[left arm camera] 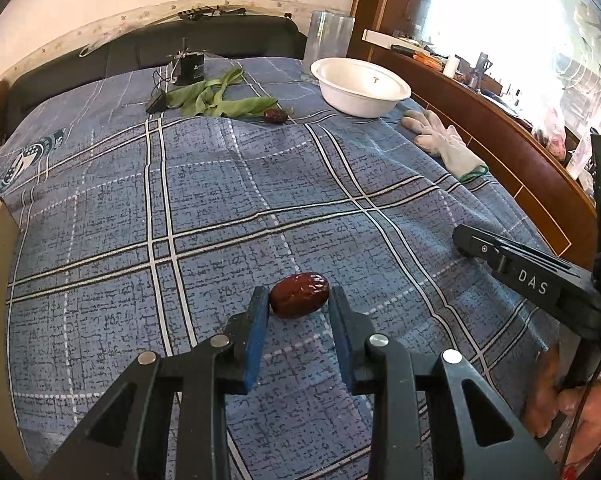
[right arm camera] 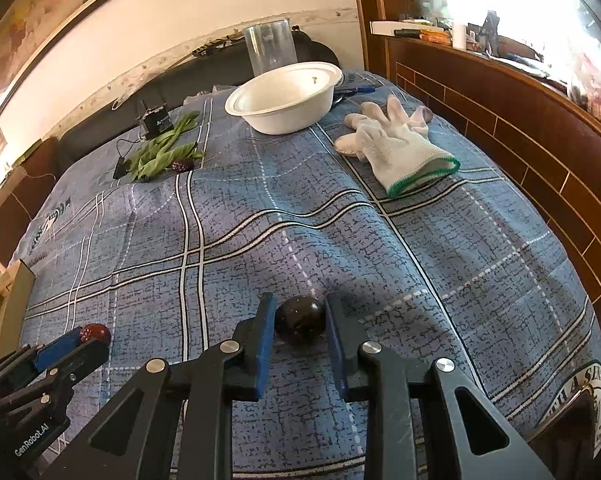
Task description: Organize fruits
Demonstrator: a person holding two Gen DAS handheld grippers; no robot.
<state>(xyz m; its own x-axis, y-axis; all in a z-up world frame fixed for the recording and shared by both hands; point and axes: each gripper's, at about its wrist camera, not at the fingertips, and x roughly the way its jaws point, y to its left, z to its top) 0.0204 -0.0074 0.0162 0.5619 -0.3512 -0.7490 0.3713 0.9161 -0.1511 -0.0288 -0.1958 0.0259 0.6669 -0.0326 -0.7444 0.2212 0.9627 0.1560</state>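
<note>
Fruits organized on a blue plaid bedcover [left arm camera: 220, 200], grasp step: red jujube [left arm camera: 299, 295] clamped between the blue pads of the left gripper [left arm camera: 299, 300], both pads touching its ends, fruit resting on the cloth; darker fruit [right arm camera: 300, 320] pinched likewise by the right gripper [right arm camera: 299, 322], jaws narrow, closed down onto it. Third dark fruit [left arm camera: 275, 116] lying at the far side, just beside the green leaves [left arm camera: 216, 100]. White bowl [left arm camera: 400, 90] standing well apart at the far right, next to a white glove [right arm camera: 396, 148], apparently empty save a small speck. Judged next: both fruits lifted clear of the cloth without loosening, carried across to the bowl, probably one at a time, released over its rim; slip risk on the smooth, rounded skins
</note>
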